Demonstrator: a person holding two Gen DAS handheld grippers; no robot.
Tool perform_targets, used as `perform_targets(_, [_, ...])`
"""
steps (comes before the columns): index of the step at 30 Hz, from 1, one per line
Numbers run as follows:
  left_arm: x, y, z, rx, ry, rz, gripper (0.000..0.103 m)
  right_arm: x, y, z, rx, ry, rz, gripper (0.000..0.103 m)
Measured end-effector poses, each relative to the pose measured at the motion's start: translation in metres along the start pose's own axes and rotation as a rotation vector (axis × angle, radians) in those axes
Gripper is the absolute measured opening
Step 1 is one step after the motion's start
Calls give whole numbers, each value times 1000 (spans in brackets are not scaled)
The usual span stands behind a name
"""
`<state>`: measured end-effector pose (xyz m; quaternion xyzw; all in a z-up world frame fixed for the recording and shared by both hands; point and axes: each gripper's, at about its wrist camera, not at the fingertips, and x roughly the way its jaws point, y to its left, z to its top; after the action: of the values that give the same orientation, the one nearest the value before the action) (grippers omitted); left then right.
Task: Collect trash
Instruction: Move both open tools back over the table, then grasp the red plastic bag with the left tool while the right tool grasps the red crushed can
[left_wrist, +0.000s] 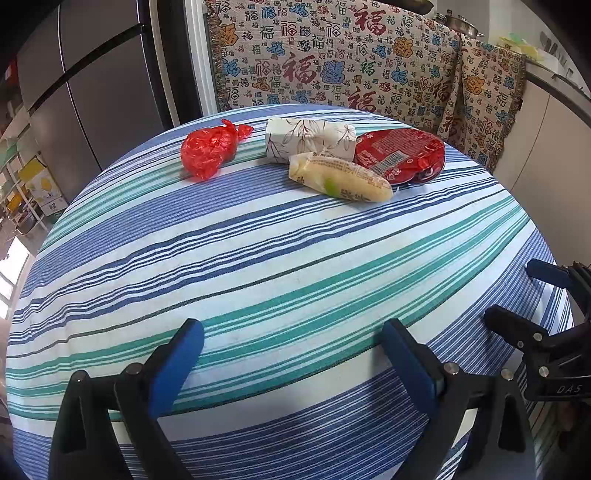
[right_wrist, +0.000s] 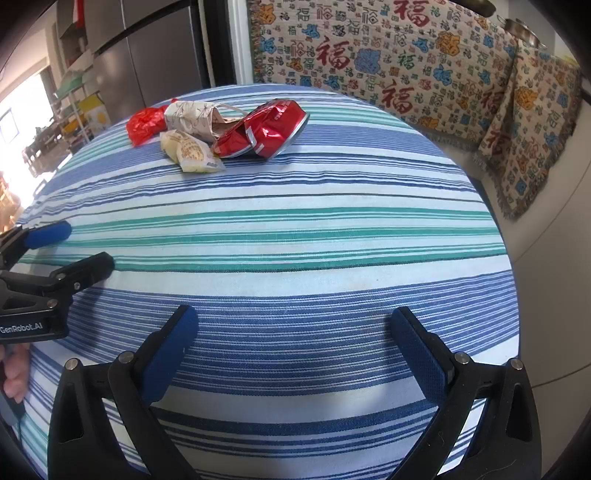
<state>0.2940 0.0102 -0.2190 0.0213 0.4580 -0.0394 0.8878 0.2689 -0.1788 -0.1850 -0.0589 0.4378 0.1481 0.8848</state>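
Broad bare striped counter (left_wrist: 280, 258) fills mid-frame; crumpled trash pile (left_wrist: 314, 158) sits near its far edge, upper centre. Left hand-held gripper (left_wrist: 291, 354) and right hand-held gripper (right_wrist: 295, 343) gape wide, empty.

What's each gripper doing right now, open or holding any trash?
Left gripper: open, nothing between its fingers.
Right gripper: open, nothing between its fingers.

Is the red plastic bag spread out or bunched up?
Bunched up: the red plastic bag is a crumpled, knotted ball on the striped tablecloth.

Home kitchen (steel fridge (left_wrist: 92, 92), pot (left_wrist: 460, 24), counter (left_wrist: 554, 85))
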Motion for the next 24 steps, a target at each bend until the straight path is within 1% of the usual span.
perform_targets(6, [0, 0, 0, -4, -1, -7, 99, 0, 0, 0, 0, 0, 0, 103])
perform_targets(8, [-1, 1, -1, 27, 4, -30, 99, 0, 0, 0, 0, 0, 0, 103])
perform_targets(9, [-1, 4, -1, 50, 11, -52, 99, 0, 0, 0, 0, 0, 0, 103])
perform_targets(11, [-2, 17, 4, 48, 5, -47, 99, 0, 0, 0, 0, 0, 0, 103])
perform_targets(13, [-2, 38, 19, 17, -12, -36, 99, 0, 0, 0, 0, 0, 0, 103])
perform_targets(15, [0, 55, 38, -5, -35, -51, 99, 0, 0, 0, 0, 1, 0, 103])
perform_targets(17, [7, 68, 62, -8, -57, -60, 99, 0, 0, 0, 0, 1, 0, 103])
perform_targets(19, [19, 75, 85, 7, -62, -67, 99, 0, 0, 0, 0, 1, 0, 103])
perform_targets(21, [36, 81, 105, 30, -46, -79, 99, 0, -1, 0, 0, 2, 1, 103])
perform_targets(24, [66, 90, 126, 40, -2, -60, 98, 0, 0, 0, 0, 2, 1, 103])
